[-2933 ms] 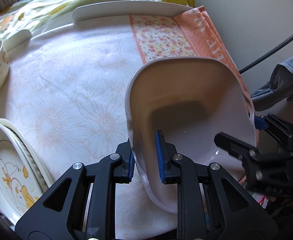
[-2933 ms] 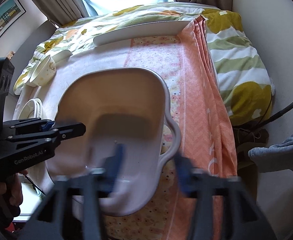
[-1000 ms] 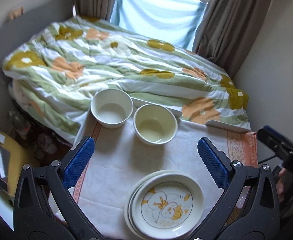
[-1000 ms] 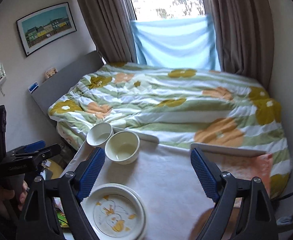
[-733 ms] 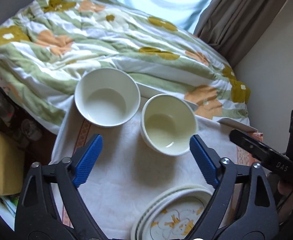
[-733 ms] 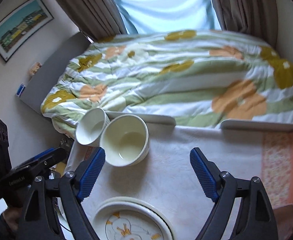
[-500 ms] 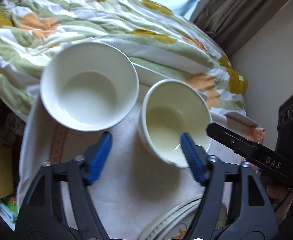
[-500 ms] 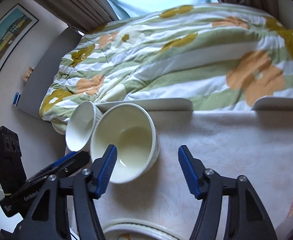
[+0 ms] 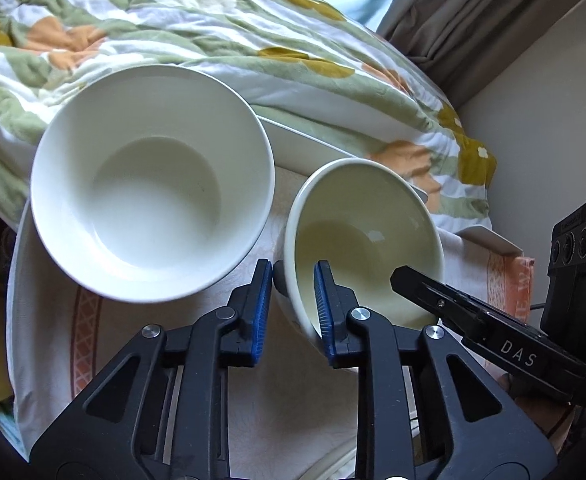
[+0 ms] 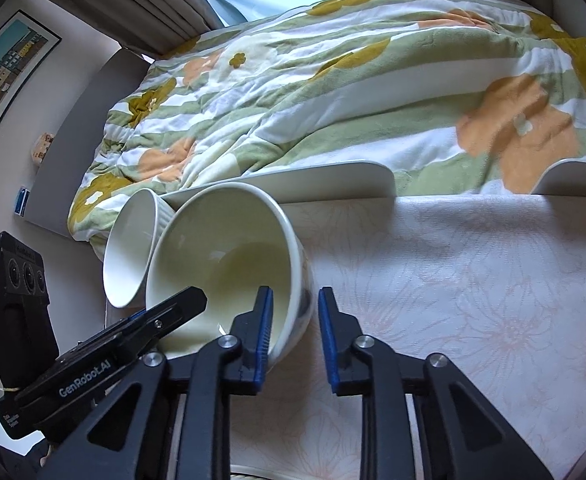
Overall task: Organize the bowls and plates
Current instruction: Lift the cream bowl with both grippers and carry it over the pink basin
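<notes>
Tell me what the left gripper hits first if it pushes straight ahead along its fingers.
The left gripper is already clamped on the near wall of the cream bowl, so it would push that bowl on, probably toward the table's raised back edge. The white bowl sits to its left.

The left gripper (image 9: 292, 296) is pointing steeply down, its jaws having just been closing, and its blue pads (image 9: 262, 300) are straddling a bowl's near wall. The right gripper (image 10: 293, 320) is tilting down likewise, jaws just narrowed astride the same bowl's opposite rim.
</notes>
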`<state>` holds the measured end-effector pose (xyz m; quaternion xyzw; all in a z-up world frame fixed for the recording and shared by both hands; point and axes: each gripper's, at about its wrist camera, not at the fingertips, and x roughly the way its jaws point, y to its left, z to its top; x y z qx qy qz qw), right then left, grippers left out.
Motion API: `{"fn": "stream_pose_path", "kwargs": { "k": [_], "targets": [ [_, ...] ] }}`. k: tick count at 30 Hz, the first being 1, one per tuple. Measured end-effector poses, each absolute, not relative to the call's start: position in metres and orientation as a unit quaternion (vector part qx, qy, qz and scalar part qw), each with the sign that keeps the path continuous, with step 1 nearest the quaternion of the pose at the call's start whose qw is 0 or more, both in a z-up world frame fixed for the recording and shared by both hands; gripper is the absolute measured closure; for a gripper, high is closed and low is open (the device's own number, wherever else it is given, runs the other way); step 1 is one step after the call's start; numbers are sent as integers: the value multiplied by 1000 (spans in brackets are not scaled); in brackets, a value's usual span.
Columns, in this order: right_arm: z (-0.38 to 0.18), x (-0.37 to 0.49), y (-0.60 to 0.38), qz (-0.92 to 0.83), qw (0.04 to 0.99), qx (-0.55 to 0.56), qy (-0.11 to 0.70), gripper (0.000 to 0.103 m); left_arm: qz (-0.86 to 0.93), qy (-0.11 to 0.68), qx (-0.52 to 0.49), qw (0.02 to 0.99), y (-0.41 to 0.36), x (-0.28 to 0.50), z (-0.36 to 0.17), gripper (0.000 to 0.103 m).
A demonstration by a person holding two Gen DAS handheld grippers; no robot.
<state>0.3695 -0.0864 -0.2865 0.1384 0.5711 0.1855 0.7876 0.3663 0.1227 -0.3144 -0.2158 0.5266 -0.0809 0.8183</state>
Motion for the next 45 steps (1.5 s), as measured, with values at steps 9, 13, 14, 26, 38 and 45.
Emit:
{"fn": "stream_pose_path", "kwargs": {
  "k": [9,13,14,26,38,45],
  "targets": [
    [-274,360,-91,187,795,145,558,85,-83,518,-171,834,108,356,-289,84],
    [-256,351,-105,187,803,154,545,85,-92,509,-164,840,96,346,-266,84],
    [-249,347,-110,186,806,158,540,85,-94,506,-163,842,92,343,-260,84],
    [-173,282,-195,150,843,157,492,85,-153,465,-132,862,-3,294,-184,84],
    [-155,199,-310,79,856,172,481,85,-222,471,-105,847,-129,229,-174,84],
    [-178,169,-360,48,849,192,490,85,-242,498,-69,830,-190,207,-203,84]
  ]
}}
